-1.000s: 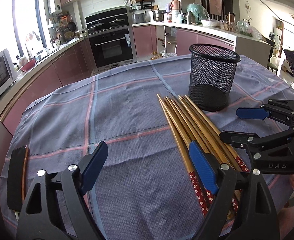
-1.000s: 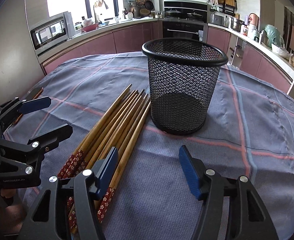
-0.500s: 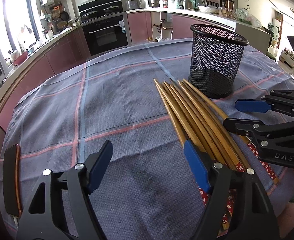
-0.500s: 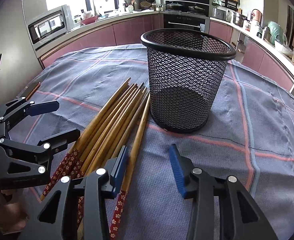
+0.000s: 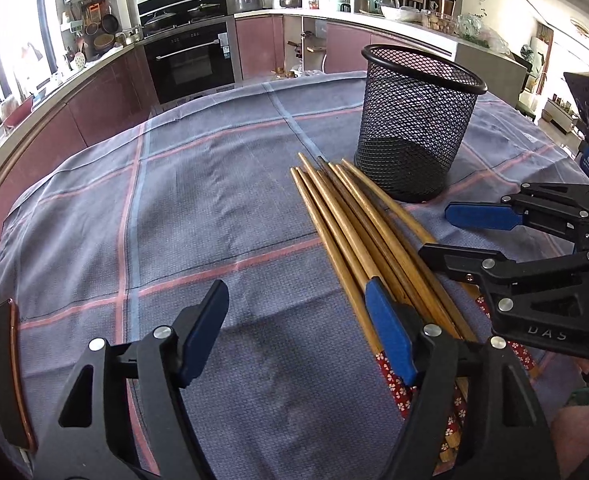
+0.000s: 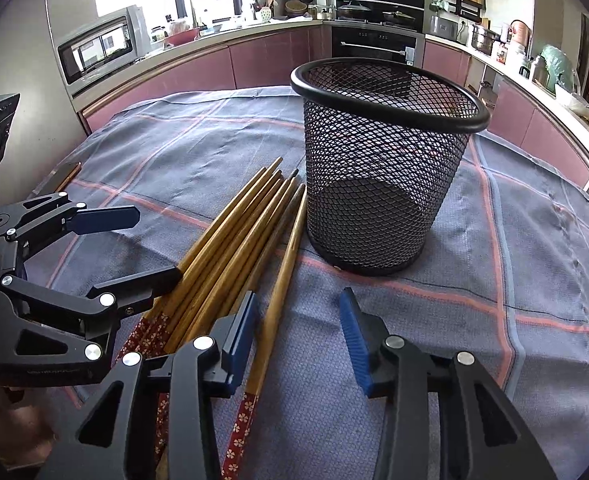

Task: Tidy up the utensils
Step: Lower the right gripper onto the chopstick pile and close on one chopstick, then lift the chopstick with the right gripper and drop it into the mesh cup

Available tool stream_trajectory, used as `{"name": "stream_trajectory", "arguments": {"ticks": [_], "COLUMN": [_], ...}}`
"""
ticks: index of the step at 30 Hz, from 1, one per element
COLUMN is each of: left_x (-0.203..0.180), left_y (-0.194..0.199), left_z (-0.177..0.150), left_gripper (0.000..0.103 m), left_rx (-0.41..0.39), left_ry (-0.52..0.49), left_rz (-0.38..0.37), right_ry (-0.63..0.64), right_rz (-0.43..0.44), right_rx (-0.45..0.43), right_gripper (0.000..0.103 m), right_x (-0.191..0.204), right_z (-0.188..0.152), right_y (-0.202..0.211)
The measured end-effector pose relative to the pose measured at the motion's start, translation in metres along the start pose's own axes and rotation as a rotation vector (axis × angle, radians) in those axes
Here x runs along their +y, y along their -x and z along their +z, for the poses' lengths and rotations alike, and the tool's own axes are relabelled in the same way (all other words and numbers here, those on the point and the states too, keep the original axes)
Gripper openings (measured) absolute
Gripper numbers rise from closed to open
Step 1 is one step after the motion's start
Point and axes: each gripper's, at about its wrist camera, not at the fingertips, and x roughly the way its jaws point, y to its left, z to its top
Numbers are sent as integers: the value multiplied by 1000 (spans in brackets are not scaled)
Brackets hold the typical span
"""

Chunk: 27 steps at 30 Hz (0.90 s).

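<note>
My left gripper hovers spread, its right pad against the bundle of tapered wooden chopsticks with red floral handles on the checked blue cloth. My right gripper straddles one stray stick, not pinching yet. Beyond, the empty black mesh cup stands upright, likely their destination.

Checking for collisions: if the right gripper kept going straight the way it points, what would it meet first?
Probably the outermost bamboo chopstick between the right gripper's open jaws, or the checked cloth; the black mesh cup stands farther on. Depth is unclear.
</note>
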Motion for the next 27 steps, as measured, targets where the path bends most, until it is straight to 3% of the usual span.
{"name": "stream_trajectory", "arguments": {"ticks": [3,8,10,15,17,27], "left_x": [2,5,4,-1,-1,12], "left_y": [-4,-6,-6,-8,-10,11], "left_z": [1,-1,1,7,8,9], "left_gripper": [70,61,49,26,11,8], "left_rx": [13,26,29,31,32,-19], "left_ry": [10,20,20,26,48,140], "left_rz": [1,2,-5,-30,-40,-80], "right_ry": [3,-3,-2,-29,-51,-59], "right_rz": [1,4,6,62,87,154], "right_rx": [0,2,4,10,10,-65], "right_gripper": [41,38,35,11,8,6], "right_x": [0,-2,-3,-5,-7,-13], "right_z": [0,1,3,6,5,3], "right_y": [0,0,-1,-3,-3,24]}}
